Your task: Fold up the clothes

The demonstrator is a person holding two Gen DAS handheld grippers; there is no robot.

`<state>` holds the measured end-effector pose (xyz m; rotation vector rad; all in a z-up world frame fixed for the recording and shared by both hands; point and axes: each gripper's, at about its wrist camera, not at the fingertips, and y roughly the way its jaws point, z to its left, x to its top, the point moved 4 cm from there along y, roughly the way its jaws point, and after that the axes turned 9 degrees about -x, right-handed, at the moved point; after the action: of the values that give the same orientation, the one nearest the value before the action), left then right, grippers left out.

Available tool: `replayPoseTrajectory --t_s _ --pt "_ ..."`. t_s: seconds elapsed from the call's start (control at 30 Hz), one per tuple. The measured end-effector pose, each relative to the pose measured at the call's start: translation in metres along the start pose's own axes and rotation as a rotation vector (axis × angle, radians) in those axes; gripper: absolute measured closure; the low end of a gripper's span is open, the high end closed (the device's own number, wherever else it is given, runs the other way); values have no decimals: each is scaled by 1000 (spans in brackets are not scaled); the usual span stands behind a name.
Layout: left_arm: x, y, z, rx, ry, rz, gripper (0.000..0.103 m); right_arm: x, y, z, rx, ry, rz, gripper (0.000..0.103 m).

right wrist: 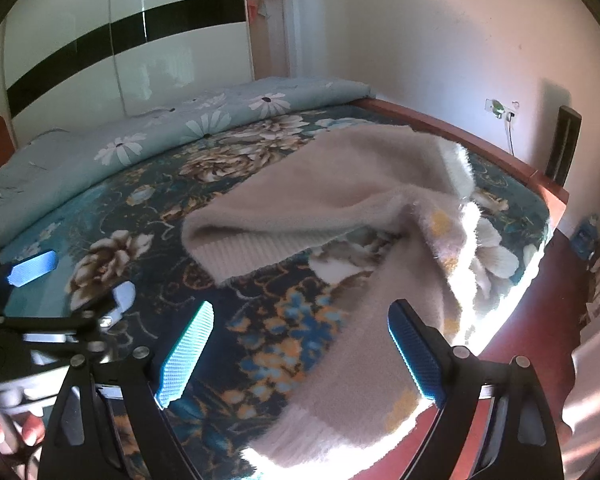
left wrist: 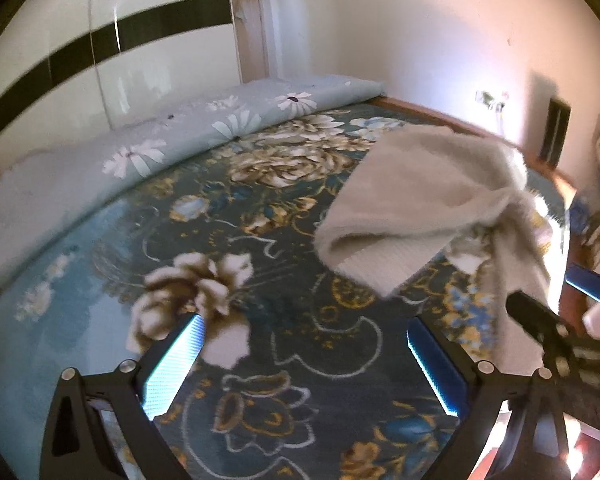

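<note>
Beige sweater (right wrist: 320, 200) lies crumpled on the floral bed (right wrist: 148, 216), centre to lower right of the right view, one sleeve trailing between the right tongs (right wrist: 300, 344). Right tongs spread, pinching nothing. Left tongs (left wrist: 304, 356), bottom of the left view, spread over bare blanket.

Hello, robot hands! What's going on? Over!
Both grippers open, left gripper and right gripper empty. Fuzzy sweater crumpled on bed, unfolded. Nothing in the way.

No text or labels can be read anywhere.
</note>
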<state>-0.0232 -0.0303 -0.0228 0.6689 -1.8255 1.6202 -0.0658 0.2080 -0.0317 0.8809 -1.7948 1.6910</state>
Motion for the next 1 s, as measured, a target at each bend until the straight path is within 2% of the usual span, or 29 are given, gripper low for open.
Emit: replayPoseTrajectory --t_s 0.2,0.3,0.5,0.57,0.6,0.63,0.7,0.77,0.87,1.0 --pt "-6 -2 16 -12 -53 4 0 18 31 -49 -143 58 -63 13" --pt "-12 -4 25 -15 -76 7 0 24 62 -73 -200 85 -27 13" --pt "-21 -8 39 -2 -92 10 0 24 111 -100 -203 176 65 14" --pt "-23 -10 45 1 -105 11 0 26 115 -105 -193 216 69 36" --pt "-24 -11 48 1 -113 11 0 27 115 -107 -187 236 68 63" --pt "-25 -13 52 2 -118 7 0 28 115 -109 -180 254 69 78" --pt "-26 -17 59 2 -129 -2 0 31 113 -113 -161 282 74 87" --pt "-28 -21 66 4 -139 -11 0 41 104 -109 -149 282 51 92" --pt "-30 -31 83 7 -155 -25 0 70 76 -86 -125 190 -38 94" --pt "-33 -57 118 37 -198 -76 0 121 40 -31 -30 69 -144 94"
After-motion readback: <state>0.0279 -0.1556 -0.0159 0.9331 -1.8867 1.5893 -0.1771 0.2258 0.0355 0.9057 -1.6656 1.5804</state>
